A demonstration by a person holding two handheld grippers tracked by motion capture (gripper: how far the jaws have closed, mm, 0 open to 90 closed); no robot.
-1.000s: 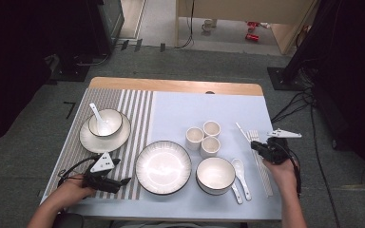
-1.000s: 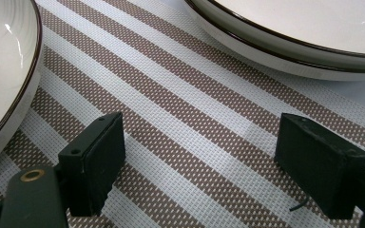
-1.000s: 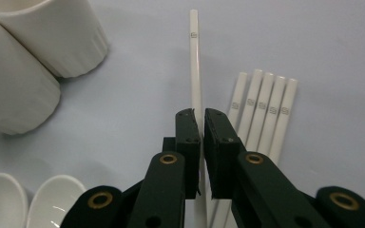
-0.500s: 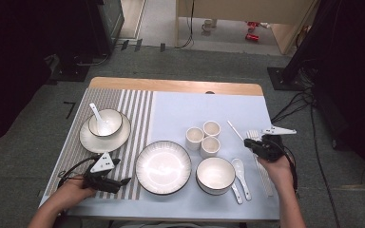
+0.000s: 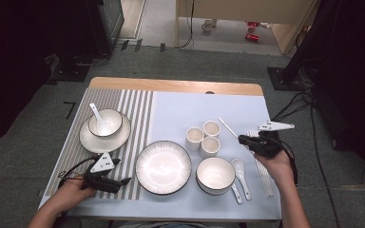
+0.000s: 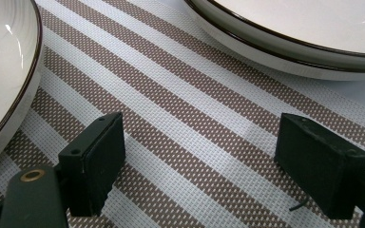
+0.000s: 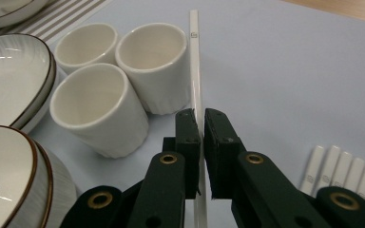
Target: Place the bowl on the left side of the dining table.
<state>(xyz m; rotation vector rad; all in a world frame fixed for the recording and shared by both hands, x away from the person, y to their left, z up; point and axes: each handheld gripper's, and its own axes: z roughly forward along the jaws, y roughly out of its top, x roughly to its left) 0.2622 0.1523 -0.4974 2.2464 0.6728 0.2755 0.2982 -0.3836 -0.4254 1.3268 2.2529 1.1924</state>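
Blue mat (image 7: pixel 285 71): chopstick (image 7: pixel 194 61) rear hidden inside right gripper (image 7: pixel 202 126).

No readable text. Only a small square logo mark near the far end of the white chopstick (image 7: pixel 194 61); similar tiny marks on the chopsticks (image 7: pixel 342 172) by the surface's right edge, illegible.

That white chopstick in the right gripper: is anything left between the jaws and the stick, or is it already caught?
Nothing visible stands between them. In the right gripper view, the right gripper has its jaws closed on the white chopstick, which runs forward past the three cups without visibly touching them.
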